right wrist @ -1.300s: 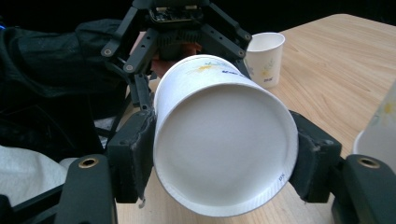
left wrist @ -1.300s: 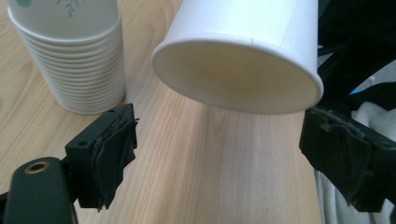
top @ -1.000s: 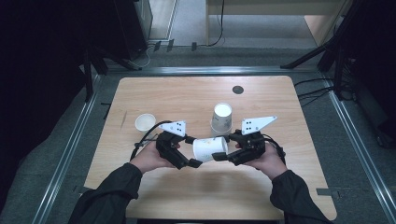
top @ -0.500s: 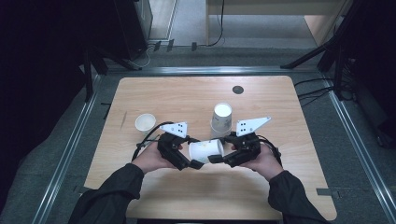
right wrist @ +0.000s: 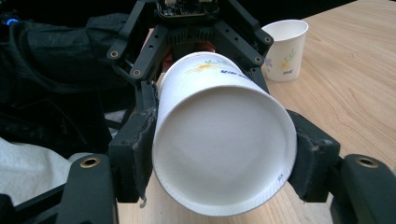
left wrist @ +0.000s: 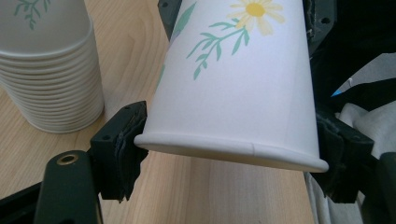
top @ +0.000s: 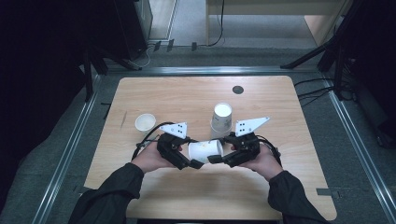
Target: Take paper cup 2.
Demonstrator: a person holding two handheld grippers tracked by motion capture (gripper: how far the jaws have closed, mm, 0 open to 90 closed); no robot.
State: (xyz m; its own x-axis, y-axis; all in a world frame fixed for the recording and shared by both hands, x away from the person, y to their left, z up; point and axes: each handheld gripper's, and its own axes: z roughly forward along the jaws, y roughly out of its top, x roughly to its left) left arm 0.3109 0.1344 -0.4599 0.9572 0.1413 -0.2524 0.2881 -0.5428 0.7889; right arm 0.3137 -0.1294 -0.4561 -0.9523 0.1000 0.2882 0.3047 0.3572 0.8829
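A white paper cup with a daisy print lies on its side, held in the air low over the table between both hands. My left gripper has just been closing its jaws around the cup's rim end, and both pads now touch the rim. My right gripper grips the base end, its jaws closing slightly tighter, with a pad pressed on each side. The left gripper faces it from behind the cup.
A stack of upside-down paper cups stands on the wooden table just behind the grippers, also seen in the left gripper view. A single upright cup stands at the left. A dark round hole is farther back.
The left gripper's jaws have closed in on the rim end of the cup. Both hands and the cup stay in the same place.
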